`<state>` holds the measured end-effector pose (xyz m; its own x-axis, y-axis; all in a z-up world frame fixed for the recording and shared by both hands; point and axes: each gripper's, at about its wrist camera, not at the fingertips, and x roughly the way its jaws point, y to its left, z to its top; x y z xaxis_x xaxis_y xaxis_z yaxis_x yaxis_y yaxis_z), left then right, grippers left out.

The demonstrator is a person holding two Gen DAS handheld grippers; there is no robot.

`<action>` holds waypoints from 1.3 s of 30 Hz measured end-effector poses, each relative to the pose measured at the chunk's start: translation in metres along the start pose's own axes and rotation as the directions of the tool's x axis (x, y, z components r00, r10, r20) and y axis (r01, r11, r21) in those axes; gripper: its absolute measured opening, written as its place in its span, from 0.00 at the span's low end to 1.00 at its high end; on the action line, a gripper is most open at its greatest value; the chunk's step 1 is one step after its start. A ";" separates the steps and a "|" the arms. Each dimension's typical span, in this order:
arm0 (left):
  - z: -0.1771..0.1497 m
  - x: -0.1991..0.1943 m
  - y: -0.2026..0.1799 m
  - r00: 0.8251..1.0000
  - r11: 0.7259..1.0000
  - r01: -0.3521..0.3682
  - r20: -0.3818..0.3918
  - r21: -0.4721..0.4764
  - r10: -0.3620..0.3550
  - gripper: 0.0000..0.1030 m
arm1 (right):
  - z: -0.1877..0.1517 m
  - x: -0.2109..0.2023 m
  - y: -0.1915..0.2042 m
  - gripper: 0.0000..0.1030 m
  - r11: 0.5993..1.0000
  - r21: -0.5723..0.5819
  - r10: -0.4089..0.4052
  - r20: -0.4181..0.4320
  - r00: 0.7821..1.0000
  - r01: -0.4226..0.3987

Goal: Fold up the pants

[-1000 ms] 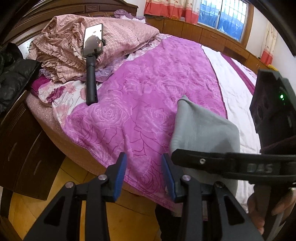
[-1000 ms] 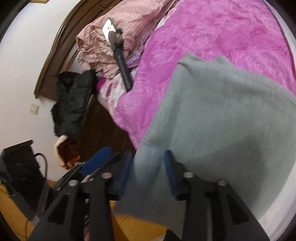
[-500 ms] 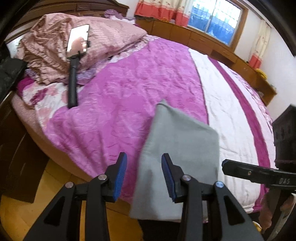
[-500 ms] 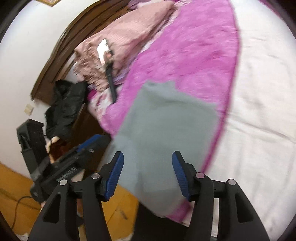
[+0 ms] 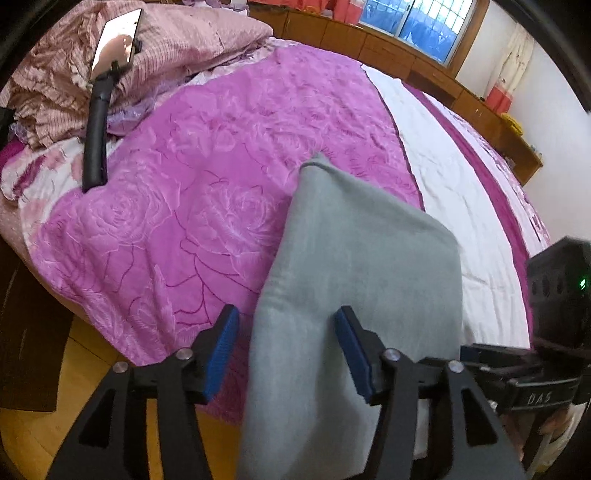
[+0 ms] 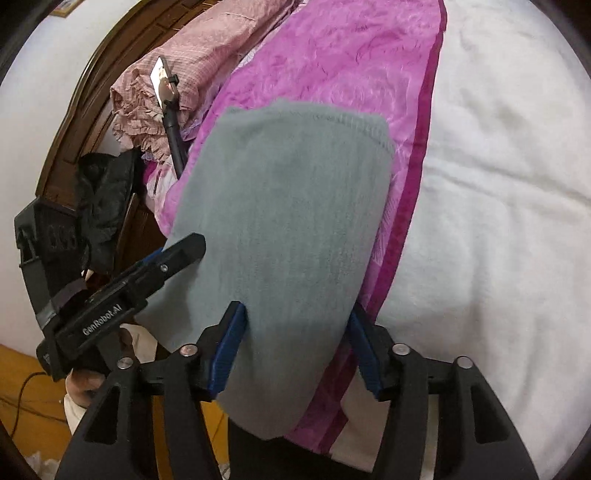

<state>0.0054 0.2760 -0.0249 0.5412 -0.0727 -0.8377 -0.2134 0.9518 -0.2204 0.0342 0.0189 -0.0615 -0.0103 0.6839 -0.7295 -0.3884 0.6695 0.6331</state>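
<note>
Pants (image 5: 354,280) lie folded small near the bed (image 5: 192,206) edge. Both grippers, left (image 5: 286,349) and right (image 6: 295,349), have just been opening, fingers released; the fold looks nearly finished.

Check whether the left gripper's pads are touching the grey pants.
Apart. The left wrist view shows the left gripper with pink bedspread between its left pad and the grey pants, and grey cloth showing before the right pad.

daylight from the window (image 5: 417,26) lights the room evenly; shadows stay soft. fisheye bending and dark vignette ring both views' edges.
</note>
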 end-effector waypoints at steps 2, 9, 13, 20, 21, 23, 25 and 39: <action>0.000 0.005 0.005 1.000 1.000 0.023 0.002 -0.017 -0.023 0.62 | -0.001 0.004 -0.008 0.55 0.999 0.012 0.049 0.018 0.999 -0.049; -0.003 0.013 0.018 0.992 0.989 0.129 0.019 -0.067 -0.128 0.64 | 0.002 0.003 -0.002 0.56 0.997 0.020 0.071 0.044 0.996 -0.072; -0.009 0.020 0.023 0.965 0.958 0.261 0.008 -0.116 -0.262 0.56 | 0.008 0.008 0.013 0.47 0.998 -0.035 0.052 0.072 0.996 -0.050; -0.014 0.000 0.008 0.971 0.964 0.238 0.056 -0.113 -0.233 0.41 | 0.009 -0.013 0.022 0.19 0.995 -0.069 0.079 0.105 0.991 -0.072; -0.014 -0.004 0.006 0.969 0.962 0.245 0.062 -0.120 -0.239 0.35 | 0.009 -0.018 0.024 0.19 0.994 -0.079 0.083 0.112 0.990 -0.075; -0.017 -0.012 0.003 0.963 0.953 0.269 0.069 -0.137 -0.262 0.30 | 0.007 -0.030 0.026 0.18 0.992 -0.094 0.095 0.125 0.988 -0.083; -0.020 -0.017 -0.003 0.958 0.949 0.284 0.074 -0.136 -0.276 0.30 | 0.004 -0.045 0.024 0.17 0.989 -0.100 0.123 0.131 0.984 -0.110; -0.005 -0.018 -0.117 0.915 0.914 0.403 0.042 -0.043 -0.401 0.28 | -0.004 -0.152 -0.035 0.17 0.990 -0.093 0.127 0.233 0.964 -0.108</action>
<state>0.0165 0.1642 0.0136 0.6154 -0.4356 -0.6569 -0.0124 0.8280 -0.5606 0.0456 -0.1099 0.0264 0.1557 0.8121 -0.5623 -0.4688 0.5618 0.6816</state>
